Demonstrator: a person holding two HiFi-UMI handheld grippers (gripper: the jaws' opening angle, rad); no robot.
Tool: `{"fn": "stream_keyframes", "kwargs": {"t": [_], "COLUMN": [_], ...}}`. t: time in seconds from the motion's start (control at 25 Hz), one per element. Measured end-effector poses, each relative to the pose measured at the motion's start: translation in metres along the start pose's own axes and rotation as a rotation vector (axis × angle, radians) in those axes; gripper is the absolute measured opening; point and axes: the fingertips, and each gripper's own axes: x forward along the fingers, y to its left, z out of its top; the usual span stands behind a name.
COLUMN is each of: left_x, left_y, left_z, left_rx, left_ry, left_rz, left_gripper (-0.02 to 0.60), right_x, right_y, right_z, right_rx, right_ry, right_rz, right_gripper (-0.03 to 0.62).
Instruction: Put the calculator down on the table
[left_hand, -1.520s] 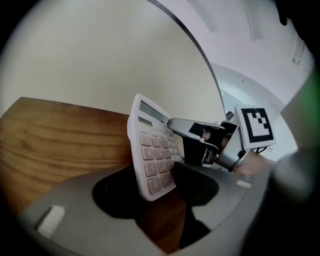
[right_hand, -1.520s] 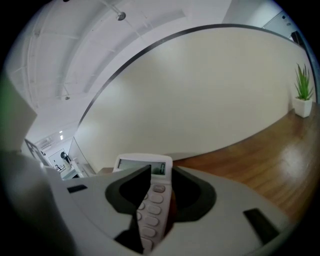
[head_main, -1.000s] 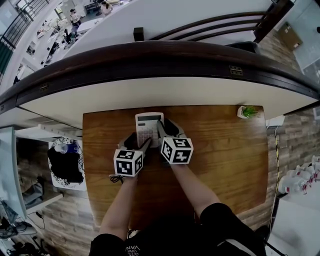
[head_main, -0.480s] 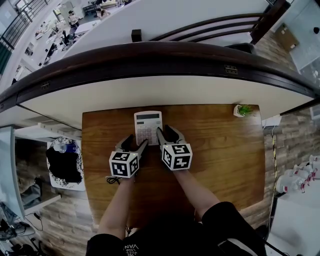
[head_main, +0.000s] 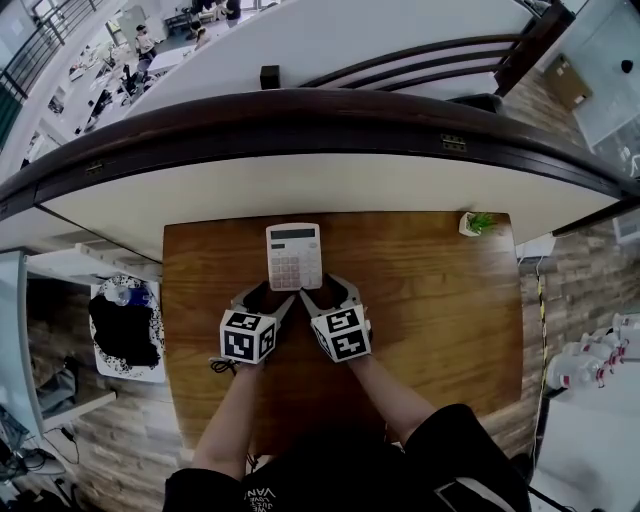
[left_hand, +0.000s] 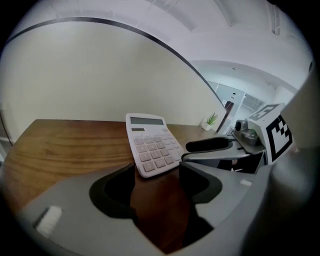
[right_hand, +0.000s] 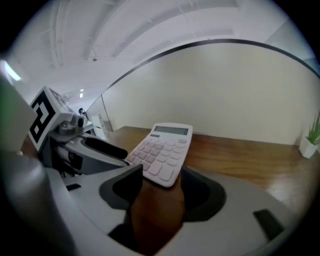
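On the wooden worktop (head_main: 430, 300), the calculator (head_main: 294, 256) now lies flat near the far edge, keys up, display end pointing away from the person. A second ago both grippers were right up on its near end. Since then they've backed off toward the person, so it's just sitting there on its own. Up front, the left gripper (head_main: 268, 298) has its jaws spread with nothing but bare wood between them, and the calculator's near corner is just past the tips. Next to it, the right gripper (head_main: 327, 290) has just been opening its jaws and they stand wide now, with the calculator's near edge just ahead of the gap and the pads not pressing on it. Container-wise, there's only a small white pot (head_main: 470, 226) at the far right corner with a green plant in it, well apart from the calculator.
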Motion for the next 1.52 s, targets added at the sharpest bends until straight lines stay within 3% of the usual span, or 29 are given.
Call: {"fn": "stream_keyframes", "kwargs": {"t": [0.4,0.84,1.12,1.52], "left_x": [0.011,0.024,0.023,-0.023], "left_y": [0.000,0.014,0.019,0.006], "left_z": [-0.004,0.013,0.018,0.024], "left_rx": [0.075,0.075,0.041,-0.060], "left_ry": [0.095,0.107,0.078,-0.092], "left_rz": [0.037,0.048,0.045,0.031], "left_gripper": [0.284,0.284,0.285,0.284], "right_x": [0.010,0.027,0.028,-0.016], "right_y": [-0.002,-0.010,-0.012,-0.012], "right_z": [-0.008,0.004,0.007,0.010], "right_rx": [-0.100,-0.092,-0.087,0.002], "right_ry": [0.105,0.093,0.081,0.028], "right_rz": [-0.029,-0.038,-0.017,-0.048], "right_gripper": [0.213,0.213,0.213,0.213]}}
